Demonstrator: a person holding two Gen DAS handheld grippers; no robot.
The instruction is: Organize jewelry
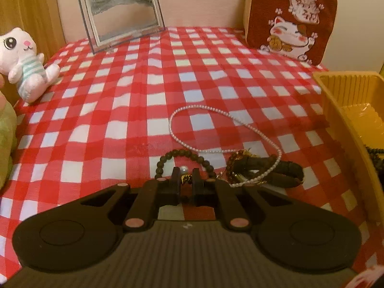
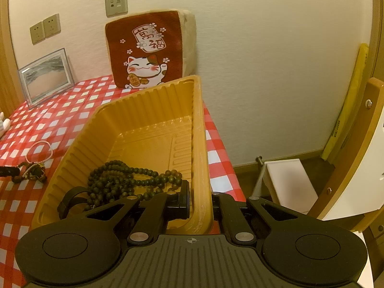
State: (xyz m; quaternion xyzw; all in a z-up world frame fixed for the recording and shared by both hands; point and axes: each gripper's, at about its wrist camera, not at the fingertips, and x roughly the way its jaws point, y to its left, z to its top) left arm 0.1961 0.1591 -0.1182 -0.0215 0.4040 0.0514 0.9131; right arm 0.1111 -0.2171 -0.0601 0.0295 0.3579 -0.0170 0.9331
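My left gripper [image 1: 186, 177] is down on the red checked cloth, shut on a dark bead bracelet [image 1: 182, 153] at its pearl and small charm. The bracelet's loop arcs in front of the fingertips. To its right lie a white pearl necklace [image 1: 192, 107], an amber bead bracelet [image 1: 231, 166] and brown leather bands [image 1: 266, 164], tangled together. My right gripper [image 2: 201, 200] is shut on the right wall of the yellow plastic tray [image 2: 144, 110], one finger inside and one outside. In the tray lie a long string of dark beads [image 2: 124, 180] and a black strap [image 2: 72, 198].
A plush cat [image 1: 24, 64] sits at the far left, with a clear picture frame [image 1: 122, 12] and a lucky-cat cushion [image 1: 290, 16] against the wall. The yellow tray [image 1: 336, 100] is right of the jewelry pile [image 2: 33, 170]. The table's right edge drops to a white stool [image 2: 285, 182].
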